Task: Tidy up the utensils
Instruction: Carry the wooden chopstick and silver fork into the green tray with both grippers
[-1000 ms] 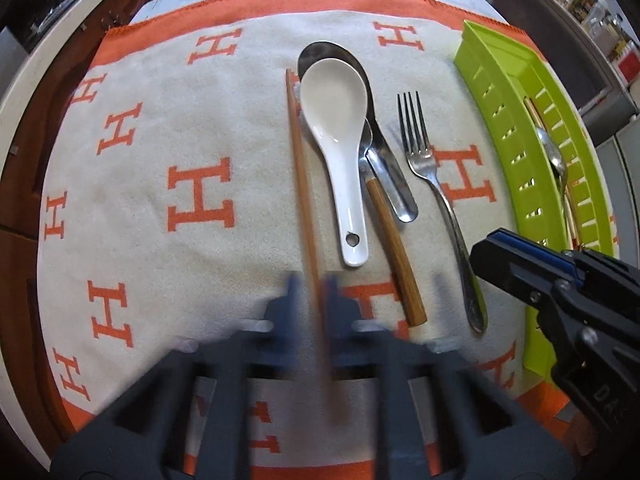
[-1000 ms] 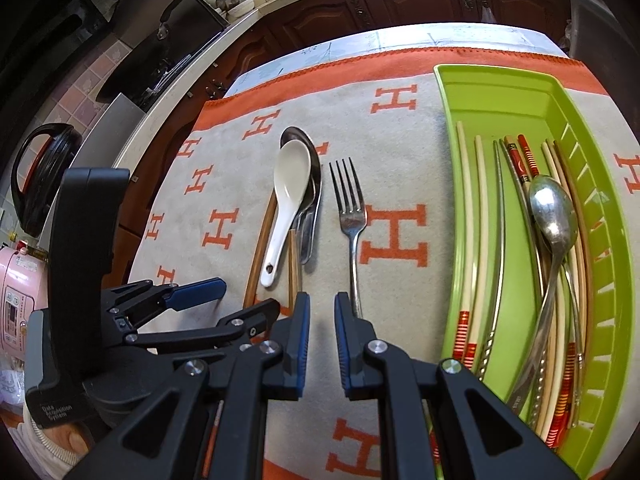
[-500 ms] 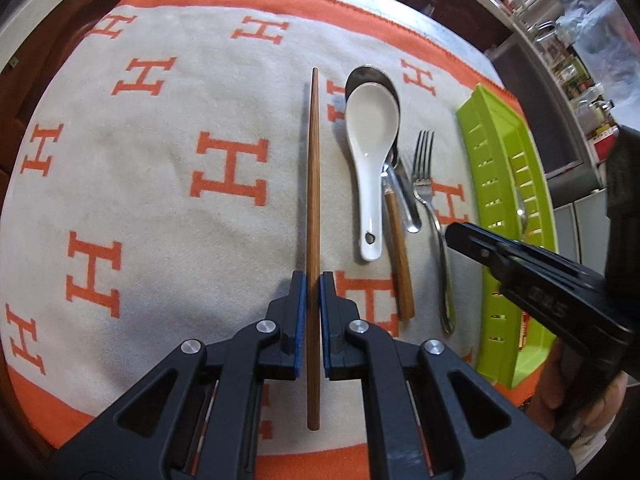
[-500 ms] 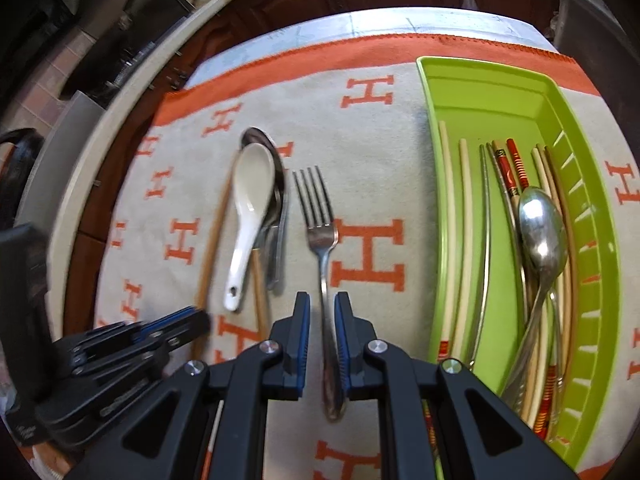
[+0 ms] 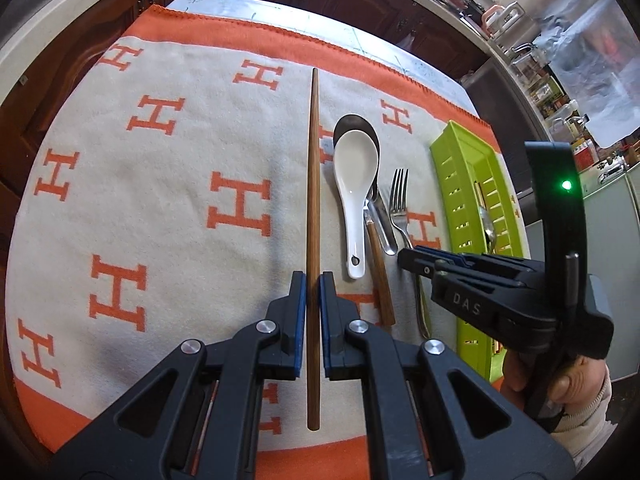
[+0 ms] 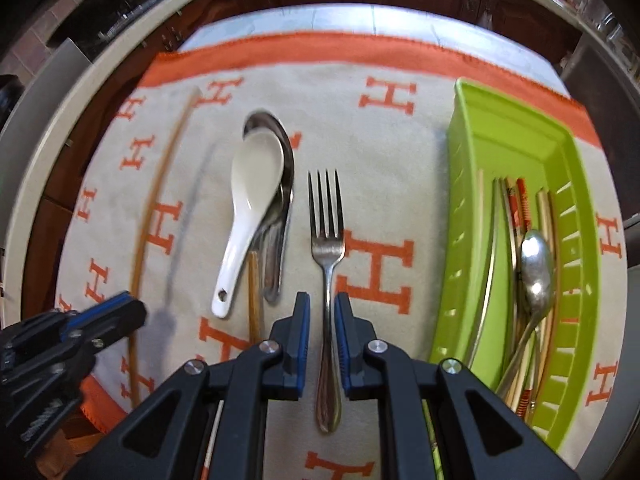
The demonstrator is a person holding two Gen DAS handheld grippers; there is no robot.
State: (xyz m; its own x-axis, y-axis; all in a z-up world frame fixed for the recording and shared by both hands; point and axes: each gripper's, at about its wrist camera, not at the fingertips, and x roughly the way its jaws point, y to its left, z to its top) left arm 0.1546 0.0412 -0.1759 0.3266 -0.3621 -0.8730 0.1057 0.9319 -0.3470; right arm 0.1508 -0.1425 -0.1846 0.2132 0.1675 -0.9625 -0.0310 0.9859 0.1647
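My left gripper [image 5: 313,294] is shut on a brown wooden chopstick [image 5: 313,184] and holds it lifted above the cloth, pointing away. My right gripper [image 6: 322,314] straddles the handle of a steel fork [image 6: 327,240] that lies on the cloth; its jaws stand slightly apart on each side of the handle. A white ceramic spoon [image 6: 252,200] lies on a steel spoon [image 6: 280,140], with a wooden-handled utensil [image 6: 253,296] beside them. The green tray [image 6: 472,184] at the right holds several chopsticks and a steel spoon [image 6: 536,264].
A beige cloth with orange H marks [image 5: 160,200] covers the table. Dark cabinets and a counter edge [image 6: 120,52] run behind it. A shelf with jars [image 5: 560,92] stands at the far right.
My left gripper has raised the chopstick higher off the cloth. My right gripper has moved down and forward along the fork, its jaws now around the handle.
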